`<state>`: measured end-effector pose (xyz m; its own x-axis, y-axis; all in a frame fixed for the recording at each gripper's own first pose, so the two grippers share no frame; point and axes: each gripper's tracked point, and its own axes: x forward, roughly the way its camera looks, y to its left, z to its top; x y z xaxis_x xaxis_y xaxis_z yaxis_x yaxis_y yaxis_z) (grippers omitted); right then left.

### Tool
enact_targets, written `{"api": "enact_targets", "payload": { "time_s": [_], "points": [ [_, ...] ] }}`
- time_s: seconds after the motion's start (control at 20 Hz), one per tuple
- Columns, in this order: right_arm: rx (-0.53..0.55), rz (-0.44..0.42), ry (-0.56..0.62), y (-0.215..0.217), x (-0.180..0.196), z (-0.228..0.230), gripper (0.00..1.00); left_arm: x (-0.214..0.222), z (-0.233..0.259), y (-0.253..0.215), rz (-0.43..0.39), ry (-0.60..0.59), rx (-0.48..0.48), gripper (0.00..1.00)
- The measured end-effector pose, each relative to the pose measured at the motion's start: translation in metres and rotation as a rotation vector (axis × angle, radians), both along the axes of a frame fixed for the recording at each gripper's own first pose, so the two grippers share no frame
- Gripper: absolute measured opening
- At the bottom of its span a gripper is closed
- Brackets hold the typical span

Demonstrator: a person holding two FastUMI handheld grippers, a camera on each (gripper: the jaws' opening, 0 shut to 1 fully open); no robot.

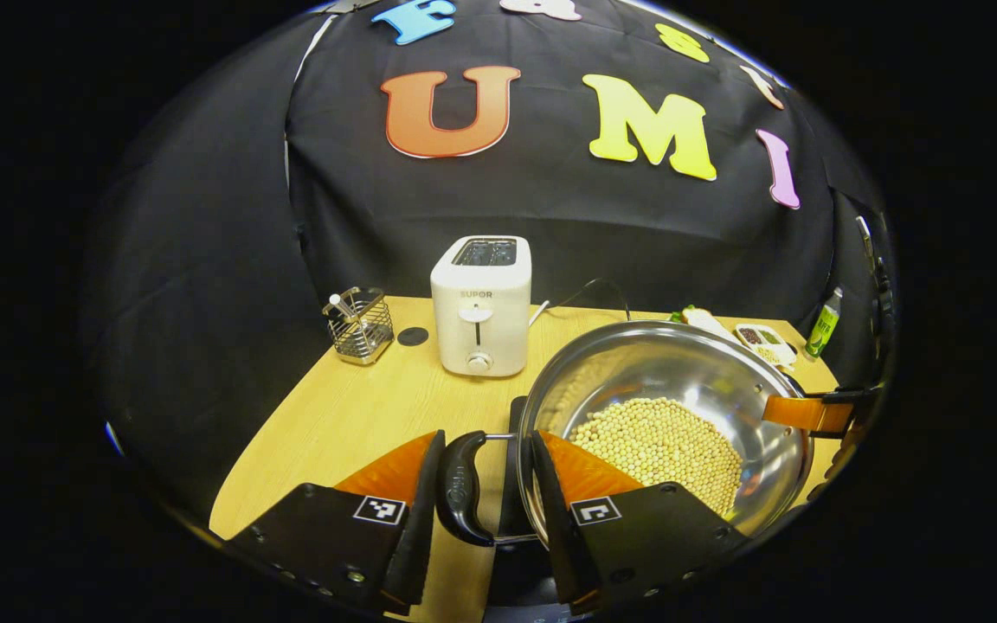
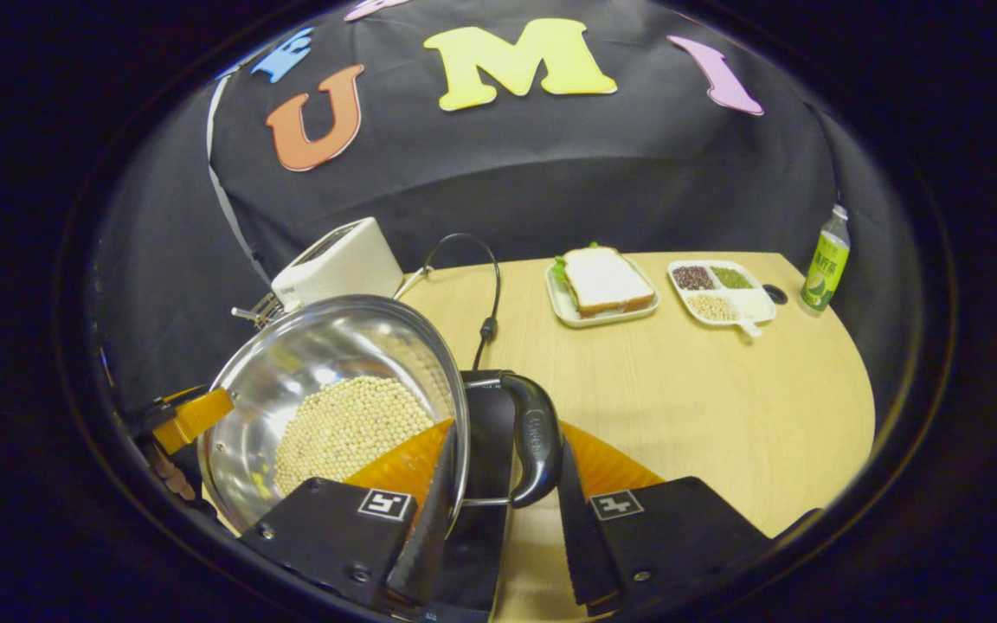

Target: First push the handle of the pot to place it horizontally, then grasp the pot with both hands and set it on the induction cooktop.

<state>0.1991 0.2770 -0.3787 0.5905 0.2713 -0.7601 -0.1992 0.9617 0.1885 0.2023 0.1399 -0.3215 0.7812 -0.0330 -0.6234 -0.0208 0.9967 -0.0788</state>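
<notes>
In the left gripper view we see the left gripper [image 1: 492, 484] with its two fingers set either side of the pot's near side handle [image 1: 461, 486]. The fingers stand just beside the black grip, and we cannot tell whether both press on it. Beyond the handle lies the steel pot [image 1: 680, 363], tilted toward us and part-filled with pale soybeans [image 1: 659, 441]. Under the pot we make out a dark slab, the induction cooktop [image 1: 516, 484]. At the pot's far right rim the other gripper [image 1: 814, 414] shows at the opposite handle.

In the right gripper view the right gripper [image 2: 507, 484] brackets the pot's other side handle [image 2: 536, 437]; one finger lies against the pot's rim and wall, the other just beside the black grip. Here too we cannot tell whether the grip is firm. The pot [image 2: 325, 346] sits to the left, with the soybeans [image 2: 347, 428] heaped in its bowl and the cooktop [image 2: 485, 433] dark beneath the handle.

Farther off on the wooden surface [image 2: 706, 398] we note a white toaster [image 1: 481, 305] with its black cord [image 2: 481, 285], a wire utensil holder [image 1: 360, 324] at the far left, a plate with a sandwich [image 2: 604, 281], a divided dish of beans and grains [image 2: 719, 292], and a green bottle [image 2: 825, 260] at the far right.
</notes>
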Motion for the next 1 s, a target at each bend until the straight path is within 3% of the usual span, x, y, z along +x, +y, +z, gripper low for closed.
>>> {"api": "enact_targets", "payload": {
  "time_s": [0.35, 0.9, 0.95, 1.0],
  "points": [
    [0.019, -0.042, -0.064, 0.002, 0.004, -0.006, 0.61, 0.009, -0.016, -0.001, -0.038, -0.039, -0.038, 0.55],
    [0.050, -0.068, -0.117, 0.001, 0.006, -0.003, 0.62, 0.012, -0.014, -0.003, -0.007, -0.084, -0.053, 0.57],
    [0.051, -0.075, -0.117, 0.001, 0.004, -0.004, 0.62, 0.012, -0.013, -0.003, -0.004, -0.090, -0.057, 0.47],
    [0.052, -0.077, -0.117, 0.001, 0.004, -0.004, 0.62, 0.014, -0.013, -0.003, -0.002, -0.096, -0.057, 0.58]
  ]
}}
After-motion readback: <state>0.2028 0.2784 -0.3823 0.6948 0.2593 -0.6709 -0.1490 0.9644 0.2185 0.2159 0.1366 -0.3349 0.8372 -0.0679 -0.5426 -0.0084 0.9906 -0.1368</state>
